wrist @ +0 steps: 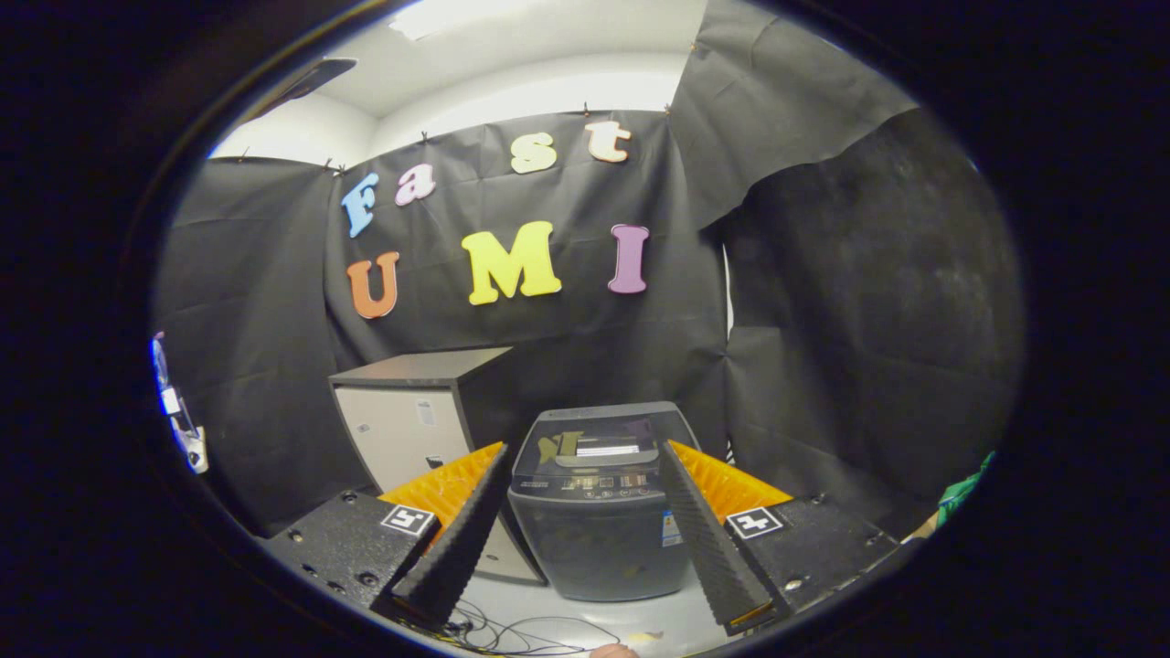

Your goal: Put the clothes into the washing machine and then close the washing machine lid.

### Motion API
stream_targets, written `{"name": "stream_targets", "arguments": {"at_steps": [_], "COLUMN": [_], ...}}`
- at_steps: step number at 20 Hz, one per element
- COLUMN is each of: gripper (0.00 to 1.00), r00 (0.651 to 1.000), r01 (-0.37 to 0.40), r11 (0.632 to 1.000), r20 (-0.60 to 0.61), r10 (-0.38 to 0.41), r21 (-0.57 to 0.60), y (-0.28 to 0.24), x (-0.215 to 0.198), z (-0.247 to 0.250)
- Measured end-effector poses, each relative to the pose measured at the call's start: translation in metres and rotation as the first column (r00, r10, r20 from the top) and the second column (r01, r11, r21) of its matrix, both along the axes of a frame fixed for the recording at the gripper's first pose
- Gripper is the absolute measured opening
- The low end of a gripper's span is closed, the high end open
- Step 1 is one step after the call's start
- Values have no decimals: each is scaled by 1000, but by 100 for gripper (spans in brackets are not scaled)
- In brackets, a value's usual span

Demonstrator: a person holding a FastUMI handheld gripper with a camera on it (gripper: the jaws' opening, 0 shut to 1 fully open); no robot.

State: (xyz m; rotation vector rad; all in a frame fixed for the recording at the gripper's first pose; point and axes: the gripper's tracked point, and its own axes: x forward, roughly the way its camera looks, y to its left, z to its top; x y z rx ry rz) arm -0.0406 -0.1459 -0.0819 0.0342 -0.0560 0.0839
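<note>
The tool (585,475) is spread wide with nothing between its fingers (457,539), which frame a small dark grey top-loading washing machine (599,530) standing ahead of them on a pale floor (640,621). The machine's lid (599,439) lies flat and closed, a glossy panel with a row of controls along its front edge. Just to the left of the machine and slightly behind it stands a pale cabinet (402,429) with a dark top. Thin cables (512,635) trail across the floor below the fingers. At the far right, well apart from the machine, a scrap of green cloth (964,493) shows; whether it is the clothes is unclear.
</note>
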Motion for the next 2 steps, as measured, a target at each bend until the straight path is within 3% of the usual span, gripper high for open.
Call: {"name": "stream_targets", "arguments": {"at_steps": [2], "gripper": [100], "r00": [1000], "r01": [-1], "r11": [1000], "r20": [2], "r10": [1], "r21": [4], "y": [0], "x": [2], "z": [2]}}
